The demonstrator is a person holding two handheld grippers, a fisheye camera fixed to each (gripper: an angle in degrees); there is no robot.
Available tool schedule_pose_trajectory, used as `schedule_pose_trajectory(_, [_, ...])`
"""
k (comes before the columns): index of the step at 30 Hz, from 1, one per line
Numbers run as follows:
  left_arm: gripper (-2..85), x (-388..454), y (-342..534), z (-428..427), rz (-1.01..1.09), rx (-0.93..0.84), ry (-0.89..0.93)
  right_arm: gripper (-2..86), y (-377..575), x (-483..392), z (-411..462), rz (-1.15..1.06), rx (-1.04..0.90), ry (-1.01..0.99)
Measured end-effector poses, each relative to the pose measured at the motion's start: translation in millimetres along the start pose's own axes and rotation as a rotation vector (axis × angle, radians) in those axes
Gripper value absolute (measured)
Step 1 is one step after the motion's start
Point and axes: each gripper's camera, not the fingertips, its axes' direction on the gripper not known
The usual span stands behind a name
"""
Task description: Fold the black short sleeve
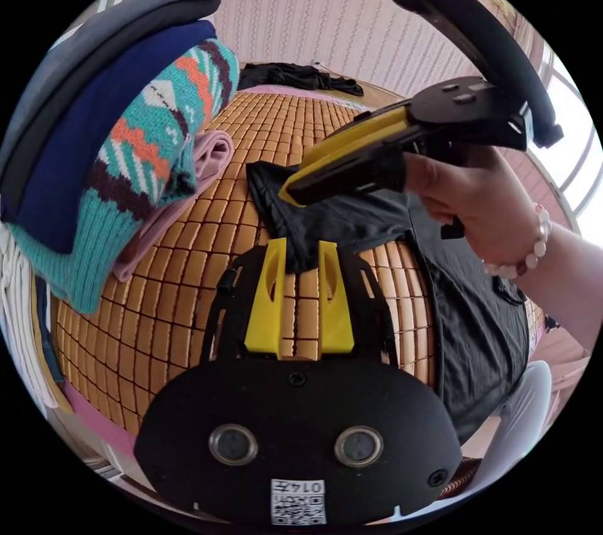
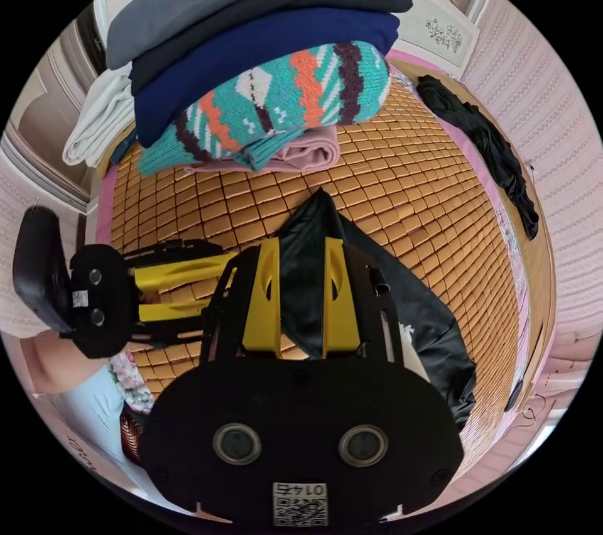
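both grippers, left gripper (image 1: 301, 262) and right gripper (image 2: 302, 284), clamp the black short sleeve (image 1: 352, 221) (thin bite), fabric could slip out if pulled apart

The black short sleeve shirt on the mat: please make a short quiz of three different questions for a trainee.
1. True or false: the black short sleeve shirt lies on a woven mat.
2. Which garment is on top of the folded stack? A) grey B) teal patterned C) pink
3. Fill in: the right hand-held gripper has ____ cloth between its jaws.

Key: 1 true. 2 A. 3 black. The left hand-held gripper has the shirt's edge at its jaw tips.
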Motion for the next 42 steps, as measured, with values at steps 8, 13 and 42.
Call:
schedule_pose_trajectory(8, [6.9, -14, -10, 15, 0.010, -0.071, 0.039, 10.6, -40, 3, 68, 0.014, -0.101, 0.068])
schedule_pose_trajectory(13, [6.2, -6, -16, 21, 0.076, -0.087, -0.007, 8.7, -45, 12, 81, 0.036, -0.098, 0.011])
schedule_pose_trajectory(42, [-0.5, 10, -39, -18, 0.216, 0.190, 0.221, -0.2, 94, 149, -107, 0.197, 0.303, -0.118])
